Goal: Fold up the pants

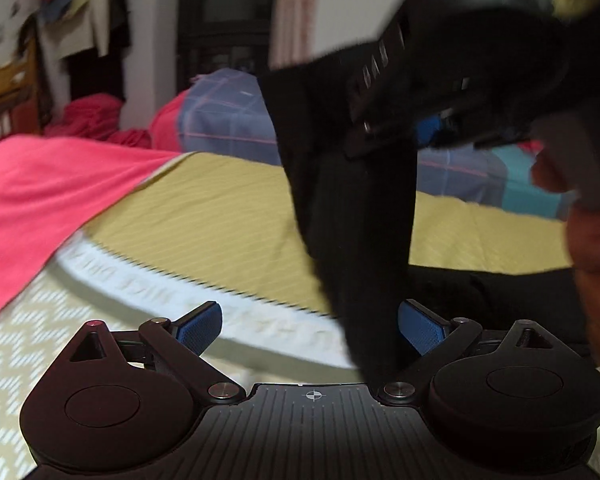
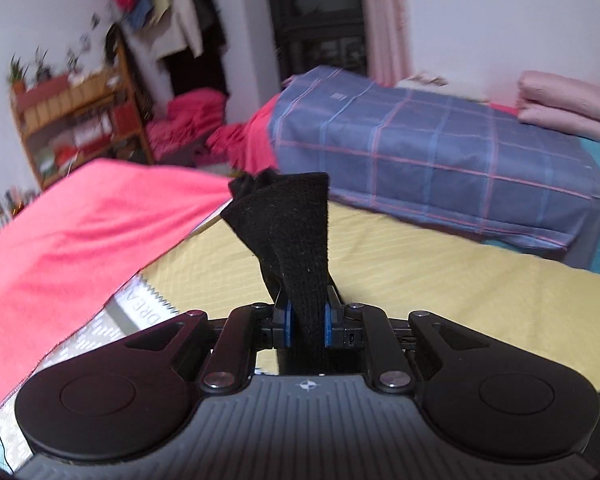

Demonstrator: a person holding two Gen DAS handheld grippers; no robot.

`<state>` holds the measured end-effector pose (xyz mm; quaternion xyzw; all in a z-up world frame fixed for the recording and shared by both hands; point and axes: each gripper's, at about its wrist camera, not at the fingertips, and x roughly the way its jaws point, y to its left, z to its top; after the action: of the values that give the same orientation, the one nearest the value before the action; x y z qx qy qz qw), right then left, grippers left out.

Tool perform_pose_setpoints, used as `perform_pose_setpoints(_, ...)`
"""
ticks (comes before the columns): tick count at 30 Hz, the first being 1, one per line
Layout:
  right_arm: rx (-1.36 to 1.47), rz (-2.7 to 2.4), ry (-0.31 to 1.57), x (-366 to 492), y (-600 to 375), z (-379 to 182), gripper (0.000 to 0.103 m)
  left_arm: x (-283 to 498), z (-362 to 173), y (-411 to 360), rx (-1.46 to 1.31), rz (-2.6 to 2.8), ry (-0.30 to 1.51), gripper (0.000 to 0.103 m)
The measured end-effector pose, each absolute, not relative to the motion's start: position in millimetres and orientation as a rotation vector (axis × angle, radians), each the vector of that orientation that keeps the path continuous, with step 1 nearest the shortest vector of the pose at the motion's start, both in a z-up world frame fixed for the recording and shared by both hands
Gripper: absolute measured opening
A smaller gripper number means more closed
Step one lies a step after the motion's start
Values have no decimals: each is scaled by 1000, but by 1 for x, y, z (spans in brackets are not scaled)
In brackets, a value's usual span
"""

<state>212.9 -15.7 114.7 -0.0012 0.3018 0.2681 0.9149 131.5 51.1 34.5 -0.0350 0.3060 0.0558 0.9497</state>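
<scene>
Right wrist view takes in a bed spread with a yellow striped sheet, a red blanket draped over its left side and a blue checked quilt folded at the far end, with pink bedding stacked beyond it. Against the back wall stand a wooden shelf crowded with small things, clothes hanging on the wall above it, and a dark cabinet. The black pants rise in a bunched strip straight ahead, blocking the middle of the bed; the right gripper has its fingers closed tight on that cloth. From the left wrist camera the same pants hang down from the right gripper above, trailing onto the sheet and covering much of the right half of the picture, with a person's hand at the right edge. The left gripper holds its fingers wide apart; the hanging cloth lies just beside its right pad, and whether it touches is unclear through the blur.
</scene>
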Motion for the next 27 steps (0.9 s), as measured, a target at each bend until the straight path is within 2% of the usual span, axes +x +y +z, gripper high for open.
perform_pose_setpoints(5,159,450,535,207,-132,127,17,174,10,0,67,117,752,103)
perform_pose_setpoints(9,291,270,521,192,-241,90,20,164,2,2,-21,-109,773,103)
perform_pose_setpoints(10,293,206,559,190,-261,70,28,160,1,4,-32,-180,777,103)
perform_pose_setpoints(12,281,94,754,197,-294,24,39,150,3,10,-46,-296,777,103)
perform_pose_setpoints(13,343,104,782,194,-313,9,39,143,4,16,-47,-345,773,103)
perform_pose_setpoints(14,450,159,732,185,-333,5,41,138,6,23,-50,-381,764,103)
perform_pose_setpoints(15,512,154,715,179,-347,7,49,134,10,31,-60,-391,748,103)
perform_pose_setpoints(16,515,101,696,177,-353,12,71,133,14,40,-76,-384,734,103)
perform_pose_setpoints(18,427,28,655,182,-353,26,87,144,26,54,-125,-352,717,103)
perform_pose_setpoints(21,469,76,665,197,-361,32,89,171,34,59,-194,-313,727,103)
perform_pose_setpoints(27,694,196,899,227,-371,-1,91,235,-5,31,-293,-388,924,103)
